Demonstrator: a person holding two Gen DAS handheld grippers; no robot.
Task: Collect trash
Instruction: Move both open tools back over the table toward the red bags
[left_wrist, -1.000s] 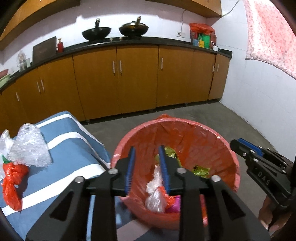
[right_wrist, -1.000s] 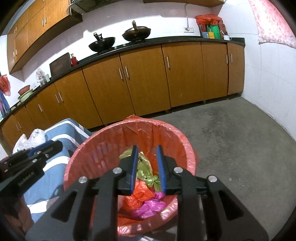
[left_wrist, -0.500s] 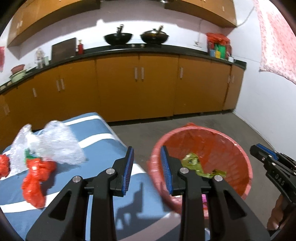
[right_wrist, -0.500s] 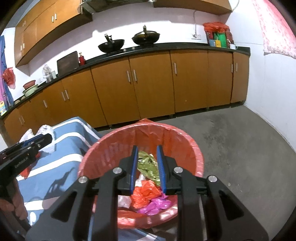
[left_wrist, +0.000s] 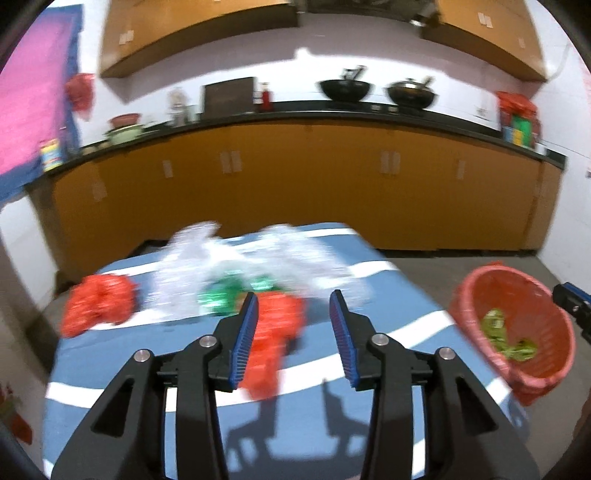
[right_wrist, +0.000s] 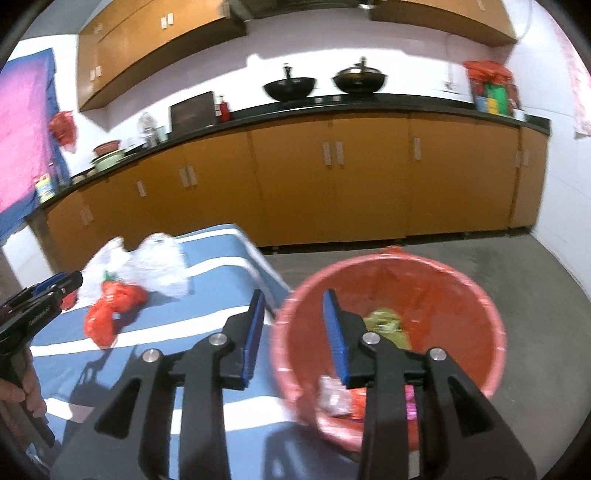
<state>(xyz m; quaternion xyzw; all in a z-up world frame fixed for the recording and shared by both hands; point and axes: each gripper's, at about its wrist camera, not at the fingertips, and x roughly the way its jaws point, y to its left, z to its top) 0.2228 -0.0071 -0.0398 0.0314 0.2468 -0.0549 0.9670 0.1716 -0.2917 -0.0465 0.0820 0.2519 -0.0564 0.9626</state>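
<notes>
Two grippers, both empty, jaws opening.

Left wrist: my left gripper (left_wrist: 293, 325) faces the table (left_wrist: 369, 369); red bag (left_wrist: 275, 339) just ahead between the jaws, untouched; clear plastic (left_wrist: 258, 258) beyond; bin (left_wrist: 517, 332) off right.

Right wrist: my right gripper (right_wrist: 293, 325) hangs at the bin's (right_wrist: 388, 332) near rim.

Step, as I judge: reaching for the next piece. Next: close on the red bag.

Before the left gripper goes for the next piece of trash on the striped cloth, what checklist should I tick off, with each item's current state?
1. Left gripper empty, jaws opening: ok.
2. Right gripper empty, jaws opening: ok.
3. Red bag lined up ahead of the left gripper: ok.
4. Trash still on the striped cloth: clear plastic, second red bag: ok.
5. Red basket has room: ok.
6. Picture sharp enough to judge contact: not ok, blurred.
</notes>
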